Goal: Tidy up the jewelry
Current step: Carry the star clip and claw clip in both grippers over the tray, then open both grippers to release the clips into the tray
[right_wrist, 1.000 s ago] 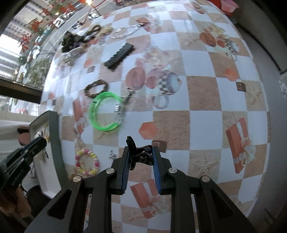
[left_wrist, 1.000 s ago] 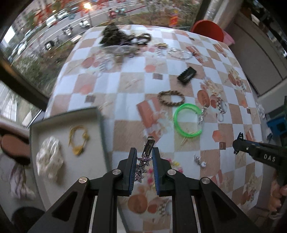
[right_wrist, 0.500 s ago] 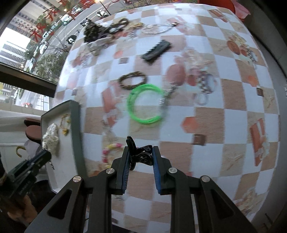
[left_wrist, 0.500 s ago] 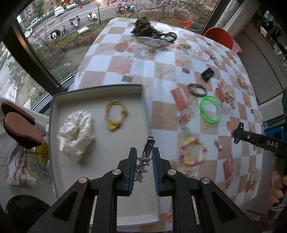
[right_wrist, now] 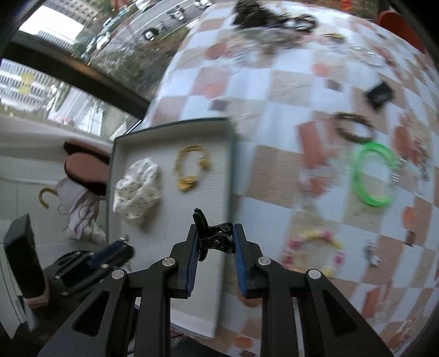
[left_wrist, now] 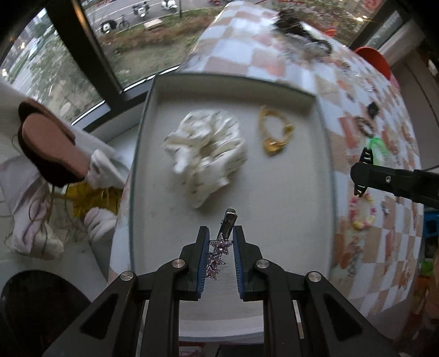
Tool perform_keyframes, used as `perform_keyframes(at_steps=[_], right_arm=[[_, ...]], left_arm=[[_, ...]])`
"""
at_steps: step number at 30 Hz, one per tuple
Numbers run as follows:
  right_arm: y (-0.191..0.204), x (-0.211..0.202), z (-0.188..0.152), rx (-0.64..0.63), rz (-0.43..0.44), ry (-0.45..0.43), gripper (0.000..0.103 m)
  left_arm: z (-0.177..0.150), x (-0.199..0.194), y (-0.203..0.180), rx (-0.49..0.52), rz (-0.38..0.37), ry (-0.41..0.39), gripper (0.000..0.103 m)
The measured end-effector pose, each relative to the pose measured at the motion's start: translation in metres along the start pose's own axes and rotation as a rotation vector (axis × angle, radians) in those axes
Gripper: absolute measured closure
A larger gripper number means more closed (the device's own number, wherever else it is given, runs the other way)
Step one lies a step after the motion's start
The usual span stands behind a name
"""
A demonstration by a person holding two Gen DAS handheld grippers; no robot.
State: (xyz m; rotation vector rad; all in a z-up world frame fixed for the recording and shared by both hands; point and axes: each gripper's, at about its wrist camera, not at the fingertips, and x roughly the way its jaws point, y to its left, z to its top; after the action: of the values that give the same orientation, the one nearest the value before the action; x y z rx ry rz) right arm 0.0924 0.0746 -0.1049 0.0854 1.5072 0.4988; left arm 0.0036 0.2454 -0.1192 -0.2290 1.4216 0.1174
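My left gripper (left_wrist: pixel 221 236) is shut on a pink star hair clip (left_wrist: pixel 219 250) whose silver tip pokes out ahead of the fingers. It hangs over the grey tray (left_wrist: pixel 315 170), which holds a white spotted scrunchie (left_wrist: pixel 208 151) and a yellow cord bracelet (left_wrist: pixel 274 131). My right gripper (right_wrist: pixel 215 233) is shut on a small black claw clip (right_wrist: pixel 211 236) above the tray's (right_wrist: pixel 227 175) right rim. In the left wrist view the right gripper (left_wrist: pixel 362 175) comes in from the right with the black clip.
On the checked tablecloth lie a green bangle (right_wrist: pixel 370 175), a brown braided bracelet (right_wrist: pixel 354 126), a pastel bead bracelet (right_wrist: pixel 312 250), a black comb clip (right_wrist: pixel 380 93) and a dark heap of jewelry (right_wrist: pixel 263 15) at the far edge. A brown stool (left_wrist: pixel 52 145) stands left of the table.
Both grippers have swept left from the tablecloth to the tray, each keeping its clip. The left one now hangs over the tray's middle; the right one has reached its right rim.
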Motion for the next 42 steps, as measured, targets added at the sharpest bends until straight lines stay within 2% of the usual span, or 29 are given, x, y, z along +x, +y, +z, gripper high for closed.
perform_keyframes(at_steps=[5,11,17,28,29,34,42], right_arm=[[0.019,0.038,0.010,0.008,0.011,0.075,0.077],[0.020,0.072,0.017,0.021,-0.039,0.139,0.077],[0.017,0.073,0.034,0.024,-0.084,0.096,0.077],[0.018,0.071,0.040,0.007,-0.097,0.094,0.077],[0.028,0.078,0.041,0.007,-0.096,0.095,0.076],[0.023,0.072,0.043,0.005,-0.083,0.086,0.064],[0.025,0.049,0.048,0.015,-0.040,0.039,0.055]], left_arm=[[0.006,0.021,0.008,-0.009,0.031,0.014,0.082],[0.021,0.036,0.009,-0.011,0.052,0.009,0.082],[0.032,0.043,0.008,-0.003,0.079,-0.009,0.082],[0.033,0.038,-0.004,0.021,0.121,0.000,0.081],[0.033,0.038,-0.004,0.020,0.122,0.003,0.081],[0.034,0.037,-0.007,0.020,0.134,0.009,0.081],[0.032,0.027,-0.014,0.037,0.133,0.000,0.081]])
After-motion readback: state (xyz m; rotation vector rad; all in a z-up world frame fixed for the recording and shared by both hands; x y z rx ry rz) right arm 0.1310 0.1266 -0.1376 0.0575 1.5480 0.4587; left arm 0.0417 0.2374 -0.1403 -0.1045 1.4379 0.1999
